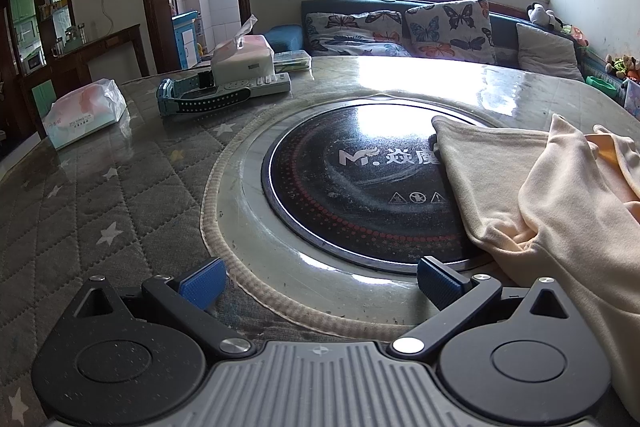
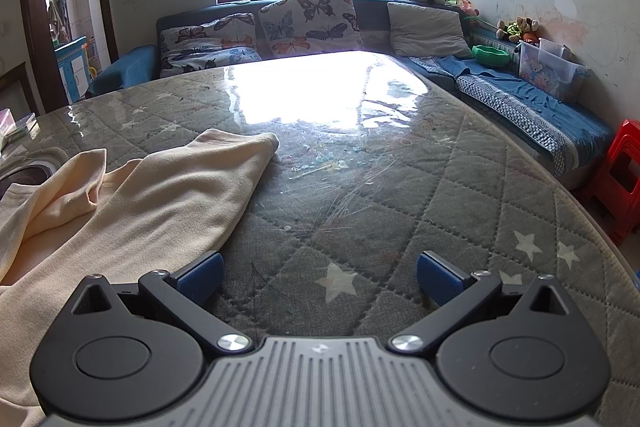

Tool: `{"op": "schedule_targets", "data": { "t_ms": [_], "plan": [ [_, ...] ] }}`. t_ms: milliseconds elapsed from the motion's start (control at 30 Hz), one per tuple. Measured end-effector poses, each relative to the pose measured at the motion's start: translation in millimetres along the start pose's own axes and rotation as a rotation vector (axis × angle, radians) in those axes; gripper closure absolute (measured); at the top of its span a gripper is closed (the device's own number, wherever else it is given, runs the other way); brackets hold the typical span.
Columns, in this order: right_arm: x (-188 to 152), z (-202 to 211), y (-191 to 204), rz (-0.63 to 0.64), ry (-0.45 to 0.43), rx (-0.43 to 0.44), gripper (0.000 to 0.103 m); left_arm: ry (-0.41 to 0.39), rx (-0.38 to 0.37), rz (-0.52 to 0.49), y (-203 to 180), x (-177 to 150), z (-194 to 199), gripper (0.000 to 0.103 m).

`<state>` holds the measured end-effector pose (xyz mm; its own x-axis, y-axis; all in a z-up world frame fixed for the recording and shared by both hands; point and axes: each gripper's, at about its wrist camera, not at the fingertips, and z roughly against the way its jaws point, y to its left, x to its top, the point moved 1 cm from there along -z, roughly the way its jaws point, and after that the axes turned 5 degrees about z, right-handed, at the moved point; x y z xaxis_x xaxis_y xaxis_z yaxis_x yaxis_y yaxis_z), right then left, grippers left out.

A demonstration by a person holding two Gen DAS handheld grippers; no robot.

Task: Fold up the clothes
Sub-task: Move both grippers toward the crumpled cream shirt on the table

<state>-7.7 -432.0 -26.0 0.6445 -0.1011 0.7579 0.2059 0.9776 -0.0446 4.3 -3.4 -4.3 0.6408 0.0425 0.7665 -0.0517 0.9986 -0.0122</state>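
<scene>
A cream garment (image 1: 552, 203) lies crumpled on the table, at the right of the left wrist view, partly over the black induction plate (image 1: 352, 179). It also shows at the left of the right wrist view (image 2: 152, 199), one sleeve reaching toward the table's middle. My left gripper (image 1: 320, 283) is open and empty, low over the table, with the garment just right of its right finger. My right gripper (image 2: 320, 277) is open and empty, with the garment's edge by its left finger.
The table (image 2: 400, 195) has a grey quilted star cover under clear plastic. In the left wrist view, tissue packs (image 1: 84, 113) (image 1: 242, 61), a remote (image 1: 260, 87) and a watch (image 1: 200, 99) lie at the far left. A sofa with cushions (image 2: 312, 19) and a red stool (image 2: 620, 179) stand beyond the table.
</scene>
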Motion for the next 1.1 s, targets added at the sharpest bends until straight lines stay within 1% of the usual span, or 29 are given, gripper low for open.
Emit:
{"op": "schedule_targets", "data": {
  "t_ms": [233,333,433,533,800,1100],
  "plan": [
    [1,12,-8,0.003,0.001,0.023,0.0,0.016,0.01,-0.015,-16,-3,18,0.0],
    [-8,22,-11,0.018,0.002,0.025,0.0,0.022,0.014,-0.022,-23,-4,26,0.0],
    [-15,32,-5,0.061,0.014,0.037,0.0,0.039,0.007,-0.028,-32,-8,33,0.0],
    [-22,48,-1,0.108,0.007,0.053,0.0,0.051,-0.005,-0.036,-41,-12,40,0.0],
    [-37,89,11,0.163,-0.012,0.092,0.0,0.076,-0.027,-0.041,-54,-21,57,0.0],
    [-54,121,29,0.201,-0.032,0.135,0.0,0.071,-0.045,-0.063,-66,-28,73,0.0]
  ]
}}
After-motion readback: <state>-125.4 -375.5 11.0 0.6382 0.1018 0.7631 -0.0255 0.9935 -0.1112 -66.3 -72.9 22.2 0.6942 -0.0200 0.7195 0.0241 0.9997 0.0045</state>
